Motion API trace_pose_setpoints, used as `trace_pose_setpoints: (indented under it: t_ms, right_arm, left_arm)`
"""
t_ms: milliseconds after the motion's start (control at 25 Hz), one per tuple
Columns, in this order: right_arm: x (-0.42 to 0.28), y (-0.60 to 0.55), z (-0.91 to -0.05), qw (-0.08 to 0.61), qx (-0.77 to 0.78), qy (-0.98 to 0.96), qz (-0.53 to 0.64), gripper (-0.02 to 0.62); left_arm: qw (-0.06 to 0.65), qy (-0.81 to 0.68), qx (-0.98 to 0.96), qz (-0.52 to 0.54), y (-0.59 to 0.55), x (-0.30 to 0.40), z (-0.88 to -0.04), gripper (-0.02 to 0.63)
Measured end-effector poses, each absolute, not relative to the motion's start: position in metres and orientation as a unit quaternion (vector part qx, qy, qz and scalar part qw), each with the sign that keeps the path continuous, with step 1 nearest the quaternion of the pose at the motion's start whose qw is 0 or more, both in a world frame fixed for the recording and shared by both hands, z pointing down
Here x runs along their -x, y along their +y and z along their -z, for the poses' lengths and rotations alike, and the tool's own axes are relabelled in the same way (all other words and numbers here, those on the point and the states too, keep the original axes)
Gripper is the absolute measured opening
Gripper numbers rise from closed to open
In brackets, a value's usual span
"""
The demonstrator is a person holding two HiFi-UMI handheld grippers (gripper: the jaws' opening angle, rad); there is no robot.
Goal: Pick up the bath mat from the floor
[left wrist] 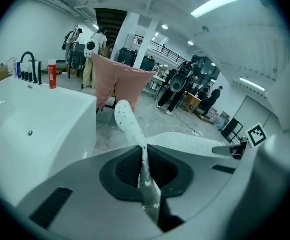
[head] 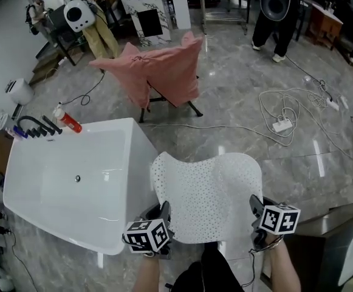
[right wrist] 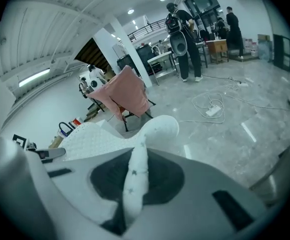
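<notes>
White and glossy, the smooth-walled bathtub (head: 73, 181) stands at the left on the polished grey marbled floor (head: 237, 102). Just beside its corner, the left claw (left wrist: 144, 156) is pressed together on the near left edge of the bath mat (head: 206, 193). It is a thin, pliable white sheet dotted with small holes, wavy along its far edge, held up off the floor between both claws. The right claw (right wrist: 136, 171) pinches the near right edge, which bunches into a soft fold between its jaws.
</notes>
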State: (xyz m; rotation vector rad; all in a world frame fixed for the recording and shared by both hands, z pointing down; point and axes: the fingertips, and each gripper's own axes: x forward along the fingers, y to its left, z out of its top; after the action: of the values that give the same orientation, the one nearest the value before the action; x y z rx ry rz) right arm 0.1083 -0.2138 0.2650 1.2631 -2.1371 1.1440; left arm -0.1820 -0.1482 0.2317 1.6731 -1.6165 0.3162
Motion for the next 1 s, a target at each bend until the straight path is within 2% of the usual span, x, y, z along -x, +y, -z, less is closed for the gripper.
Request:
trace_pose_setpoints:
  t_ms: [360, 1000]
  right_arm:
    - [-0.115, -0.201, -0.190, 0.184, -0.440, -0.785, -0.396, 0.023]
    - [-0.144, -0.189, -0.137, 0.125, -0.431, -0.800, -0.399, 0.023]
  left_arm:
    - [0.382, -0.629, -0.671, -0.092, -0.146, 0.176, -0.155, 0.014]
    - [0.353, -0.632, -0.688, -0.054, -0.141, 0.146, -0.092, 0.015]
